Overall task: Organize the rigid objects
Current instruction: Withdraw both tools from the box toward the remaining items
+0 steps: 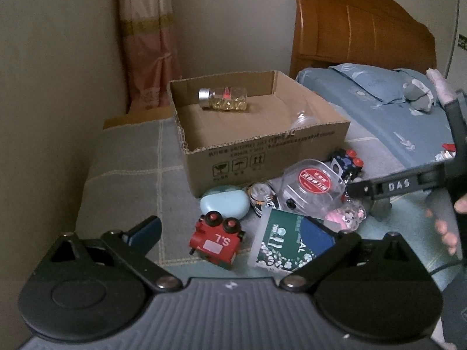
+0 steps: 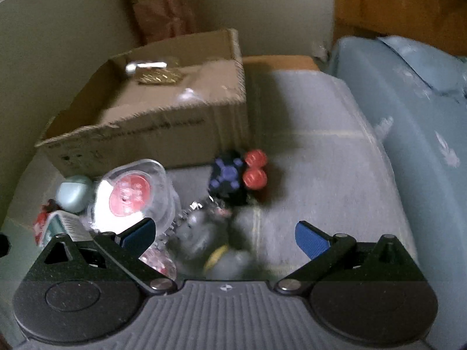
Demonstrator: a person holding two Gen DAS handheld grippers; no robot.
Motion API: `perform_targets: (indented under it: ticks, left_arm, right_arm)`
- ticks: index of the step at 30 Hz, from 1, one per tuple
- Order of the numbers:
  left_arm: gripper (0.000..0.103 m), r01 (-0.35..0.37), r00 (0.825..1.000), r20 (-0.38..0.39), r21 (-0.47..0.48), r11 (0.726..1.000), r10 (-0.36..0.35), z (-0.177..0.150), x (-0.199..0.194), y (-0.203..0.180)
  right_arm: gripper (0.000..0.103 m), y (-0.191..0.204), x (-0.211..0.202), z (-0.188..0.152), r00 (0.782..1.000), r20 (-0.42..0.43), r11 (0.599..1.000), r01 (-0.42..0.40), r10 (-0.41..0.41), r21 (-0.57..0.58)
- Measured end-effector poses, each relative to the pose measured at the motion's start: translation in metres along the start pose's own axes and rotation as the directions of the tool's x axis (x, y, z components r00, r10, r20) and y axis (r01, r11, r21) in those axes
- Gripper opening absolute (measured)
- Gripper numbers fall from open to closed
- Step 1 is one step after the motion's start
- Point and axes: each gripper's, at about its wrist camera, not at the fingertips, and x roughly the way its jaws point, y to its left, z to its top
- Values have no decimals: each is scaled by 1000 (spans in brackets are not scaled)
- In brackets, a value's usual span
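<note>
An open cardboard box (image 1: 262, 151) holds a bottle of yellow capsules (image 1: 223, 97) lying on its side. In front of it lies a pile: a red toy train (image 1: 217, 240), a pale green case (image 1: 224, 202), a clear tub with a red label (image 1: 313, 186), a green and blue booklet (image 1: 289, 242), and a black cube with red knobs (image 2: 233, 176). My left gripper (image 1: 233, 233) is open above the red train and booklet. My right gripper (image 2: 224, 233) is open over a blurred grey keychain toy (image 2: 204, 233); it also shows at the right of the left wrist view (image 1: 388, 188).
The things lie on a grey checked cloth (image 1: 128, 175). A bed with blue bedding (image 1: 379, 102) and a wooden headboard (image 1: 359, 29) stands to the right. A wall and a pink curtain (image 1: 149, 43) are behind the box.
</note>
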Motion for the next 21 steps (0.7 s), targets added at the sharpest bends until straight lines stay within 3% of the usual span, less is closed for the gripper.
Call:
perform_targets:
  ticks: [7,21]
  left_arm:
    - [101,1,1000,-4,0,1000,-1,-3,0,0]
    - [101,27,1000,-14,45,999,-27,-11,-2,-5]
  right_arm:
    - [103,-11,-10,-24,1000,-2,999,3,-3,41]
    - [103,-19,-26,-60,999,-43,999,-26,25,-31]
